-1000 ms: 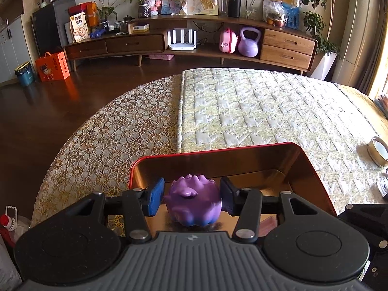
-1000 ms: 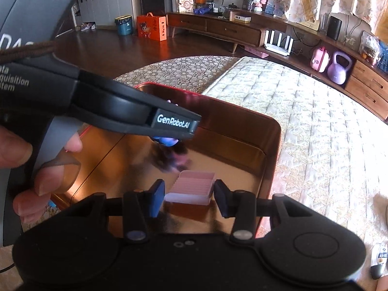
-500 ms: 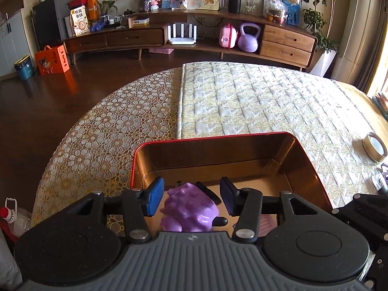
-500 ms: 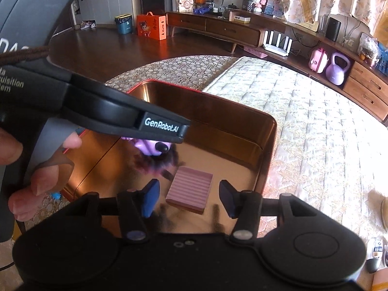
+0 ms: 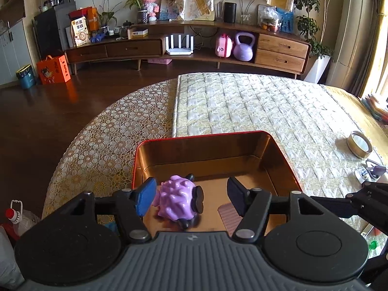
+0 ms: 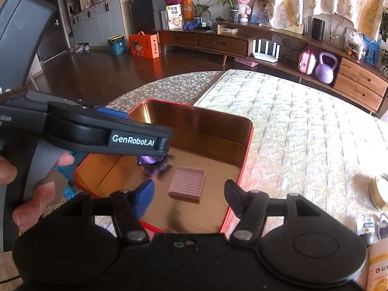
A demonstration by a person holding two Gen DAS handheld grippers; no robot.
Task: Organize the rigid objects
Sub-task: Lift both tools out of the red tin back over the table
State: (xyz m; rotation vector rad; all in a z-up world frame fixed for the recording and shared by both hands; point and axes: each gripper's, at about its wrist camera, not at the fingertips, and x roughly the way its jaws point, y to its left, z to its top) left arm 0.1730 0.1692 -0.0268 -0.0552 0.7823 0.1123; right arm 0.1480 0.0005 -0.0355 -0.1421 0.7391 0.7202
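Jaws on both grippers are opening, nothing clamped in either. Left gripper (image 5: 191, 195) is hanging over the near end of the red tin tray (image 5: 201, 137); the purple toy (image 5: 175, 200) is lying on the tray floor between the fingers, closer to the blue left pad (image 5: 145, 198), though contact is hard to call at this angle, and well clear of the right pad. Toy's near underside is getting cut off by the gripper body. Right gripper (image 6: 189, 197) is sitting over the same tray, with the pink ribbed block (image 6: 187, 186) lying flat on the floor between its fingers, touching neither. In the left wrist view only a corner of that block (image 5: 224, 214) is showing behind the right finger. In the right wrist view the left gripper's arm (image 6: 97, 134) is crossing the frame and covering most of the toy (image 6: 148, 160); just a purple sliver and a blurred dark reflection are showing beneath it. A hand (image 6: 31, 186) is gripping that handle at the left edge, partly cropped. Tray is sitting on a patterned cloth (image 5: 254, 111). Tape roll (image 5: 360, 144) is lying well off to the right; small items at the right edge are too cropped to identify.
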